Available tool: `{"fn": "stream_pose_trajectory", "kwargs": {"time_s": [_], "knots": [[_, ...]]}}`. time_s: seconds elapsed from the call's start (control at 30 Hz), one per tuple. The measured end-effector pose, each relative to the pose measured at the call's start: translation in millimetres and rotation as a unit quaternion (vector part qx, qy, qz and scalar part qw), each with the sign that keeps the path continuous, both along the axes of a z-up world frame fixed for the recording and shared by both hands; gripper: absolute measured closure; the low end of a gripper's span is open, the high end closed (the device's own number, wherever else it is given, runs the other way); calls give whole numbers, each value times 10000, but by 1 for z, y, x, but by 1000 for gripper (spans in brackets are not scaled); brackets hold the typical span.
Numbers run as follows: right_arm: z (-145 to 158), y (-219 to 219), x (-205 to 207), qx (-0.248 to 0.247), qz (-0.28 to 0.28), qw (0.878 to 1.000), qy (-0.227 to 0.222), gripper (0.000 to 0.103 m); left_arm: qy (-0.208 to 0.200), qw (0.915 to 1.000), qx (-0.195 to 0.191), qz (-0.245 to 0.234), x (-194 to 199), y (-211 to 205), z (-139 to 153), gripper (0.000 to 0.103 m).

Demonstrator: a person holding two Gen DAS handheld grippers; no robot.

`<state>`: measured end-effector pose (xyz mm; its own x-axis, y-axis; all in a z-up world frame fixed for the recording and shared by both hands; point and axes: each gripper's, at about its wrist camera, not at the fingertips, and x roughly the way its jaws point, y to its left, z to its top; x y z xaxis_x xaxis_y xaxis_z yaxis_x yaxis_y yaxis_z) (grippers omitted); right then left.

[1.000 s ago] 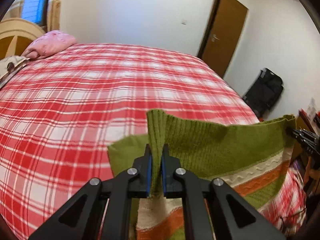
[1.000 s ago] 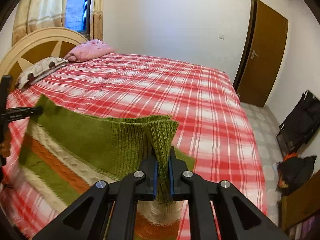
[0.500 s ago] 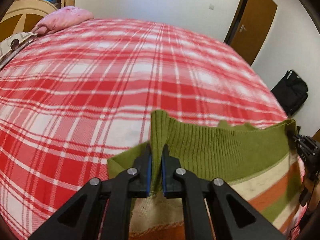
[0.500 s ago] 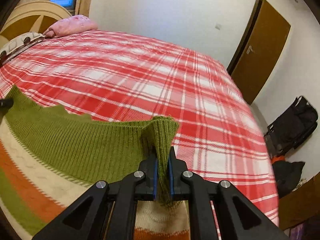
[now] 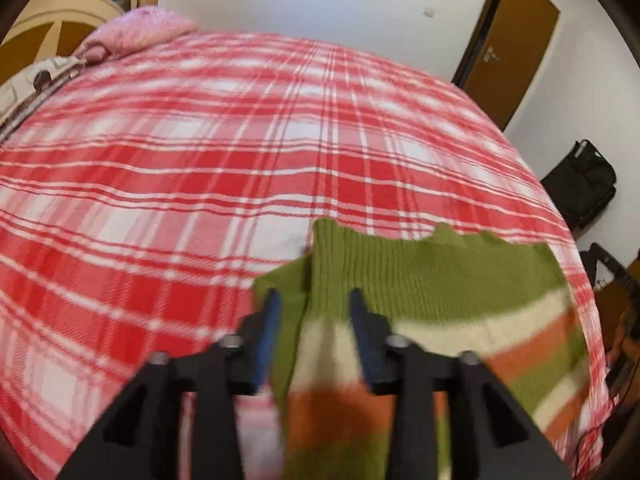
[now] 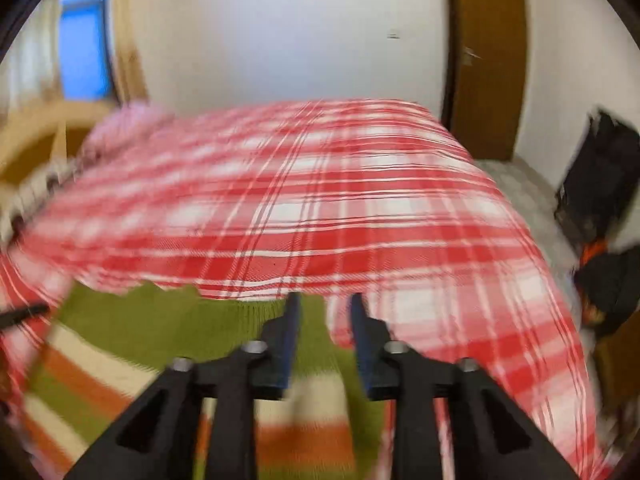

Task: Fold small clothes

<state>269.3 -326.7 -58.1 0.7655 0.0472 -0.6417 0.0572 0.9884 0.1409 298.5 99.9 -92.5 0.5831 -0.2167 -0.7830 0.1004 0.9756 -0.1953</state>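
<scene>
- now my left gripper (image 5: 312, 308) and right gripper (image 6: 324, 312) have just been opening, jaws apart, pads off the cloth.
- the green, cream and orange striped knitted garment (image 5: 420, 292) lies on the red-and-white checked bedspread (image 5: 240, 160).
- one fold looks laid; further folds seemingly remain.

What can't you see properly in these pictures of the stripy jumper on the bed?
- Striped sweater, left wrist view: its lower part is cut off by the bottom edge and hidden behind the left tongs.
- Right wrist view: everything is motion-blurred, so the pink pillow shows no detail.
- Black bag: cut off by the lens rim.
</scene>
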Motion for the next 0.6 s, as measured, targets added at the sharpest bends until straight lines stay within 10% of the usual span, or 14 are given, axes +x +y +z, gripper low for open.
{"fn": "stream_pose_trajectory", "kwargs": {"time_s": [0.3,0.6], "knots": [[-48,19,-160,519,17,9976,457,49,-489,9983,-76,-307,-127,27,11,44],[-54,101,-167,-188,753,9969,124,78,-177,9997,-69,-162,-166,8,-12,44]]}}
